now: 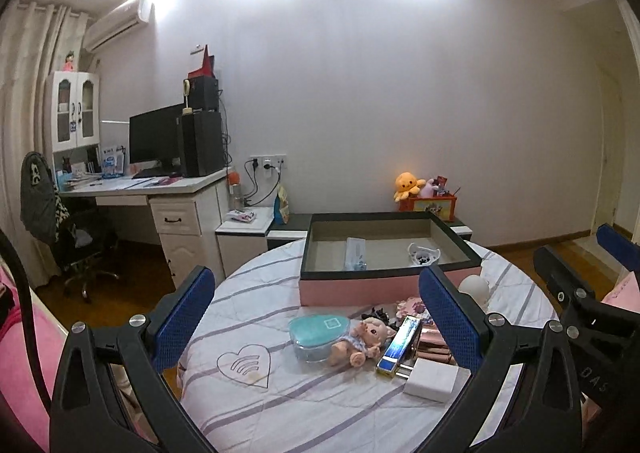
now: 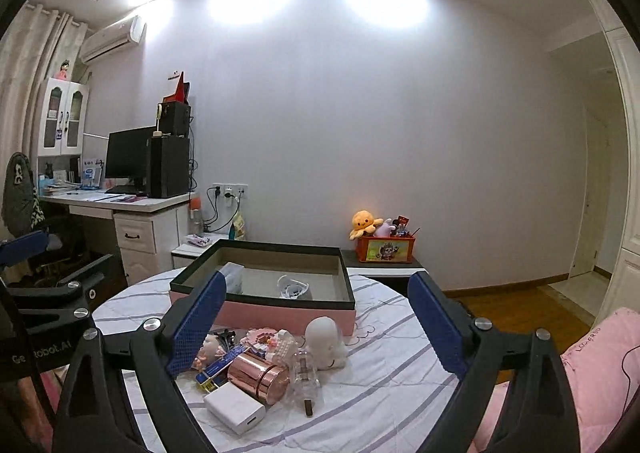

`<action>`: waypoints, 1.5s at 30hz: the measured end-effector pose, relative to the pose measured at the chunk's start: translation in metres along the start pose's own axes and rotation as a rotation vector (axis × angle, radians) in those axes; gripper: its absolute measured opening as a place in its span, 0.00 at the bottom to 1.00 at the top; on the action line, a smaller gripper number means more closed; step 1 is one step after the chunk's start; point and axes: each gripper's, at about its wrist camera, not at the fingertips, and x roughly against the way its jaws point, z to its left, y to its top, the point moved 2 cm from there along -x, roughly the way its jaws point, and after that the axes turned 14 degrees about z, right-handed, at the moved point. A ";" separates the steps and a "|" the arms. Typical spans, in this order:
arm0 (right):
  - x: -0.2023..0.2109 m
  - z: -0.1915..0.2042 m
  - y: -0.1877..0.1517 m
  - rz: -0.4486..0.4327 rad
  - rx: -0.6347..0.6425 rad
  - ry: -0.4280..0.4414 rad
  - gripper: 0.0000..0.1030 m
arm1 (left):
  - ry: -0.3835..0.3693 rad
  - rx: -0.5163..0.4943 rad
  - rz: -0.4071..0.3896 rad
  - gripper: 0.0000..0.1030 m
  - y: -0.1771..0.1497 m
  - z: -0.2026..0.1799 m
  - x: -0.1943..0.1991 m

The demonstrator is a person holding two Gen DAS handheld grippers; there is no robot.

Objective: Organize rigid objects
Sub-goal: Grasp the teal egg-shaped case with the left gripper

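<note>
Scene: round surface (image 1: pixel 280 405) w/ striped white cover, two hand-held tools above its near edge.

Left tool (image 1: pixel 316 317): jaws spread wide, nothing between the pads. Pts roughly level toward the box.

Right tool (image 2: pixel 316 317): jaws spread wide, nothing pinched. Items on the surface show between the fingers but are not touched.

Box (image 1: pixel 360 287): pink outer wall, dark rim, open top, at far side of surface. Inside: clear flat packet (image 1: pixel 355 253) at left-centre, small white item w/ dark contents (image 1: pixel 423 254) to the right. Both lie on the box floor, apart from each other.

Loose items, all on the surface in front of the box, outside it:
- teal heart-shaped case (image 1: pixel 316 335), clear base, leftmost.
- small doll (image 1: pixel 366 339), lying on its side, touching the case.
- blue/gold rectangular pkg (image 1: pixel 398 349), just right of doll.
- white charger block (image 2: pixel 235 411), nearest the edge.
- rose-gold cylinder (image 2: pixel 258 375), on its side, touching the block.
- clear bottle (image 2: pixel 306 377), lying down, beside the cylinder.
- white ghost figure (image 2: pixel 326 341), upright, just in front of box wall.
- pink block model (image 2: pixel 272 339), between doll and ghost figure.

Background: desk w/ monitor (image 1: pixel 154 139) at left; orange plush (image 1: pixel 408 185) on low cabinet behind the box.
</note>
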 end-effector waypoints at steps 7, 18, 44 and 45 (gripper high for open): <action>0.007 -0.006 -0.016 -0.009 0.027 -0.023 0.91 | -0.037 0.019 0.024 1.00 -0.014 0.006 -0.005; -0.020 -0.016 -0.034 0.066 0.025 -0.025 0.91 | -0.056 -0.018 0.123 1.00 -0.034 0.003 -0.041; -0.142 -0.028 -0.048 0.418 0.028 0.059 0.91 | -0.085 -0.268 0.531 1.00 -0.022 0.020 -0.214; -0.145 -0.030 -0.048 0.432 0.018 0.063 0.91 | -0.086 -0.277 0.547 1.00 -0.022 0.018 -0.218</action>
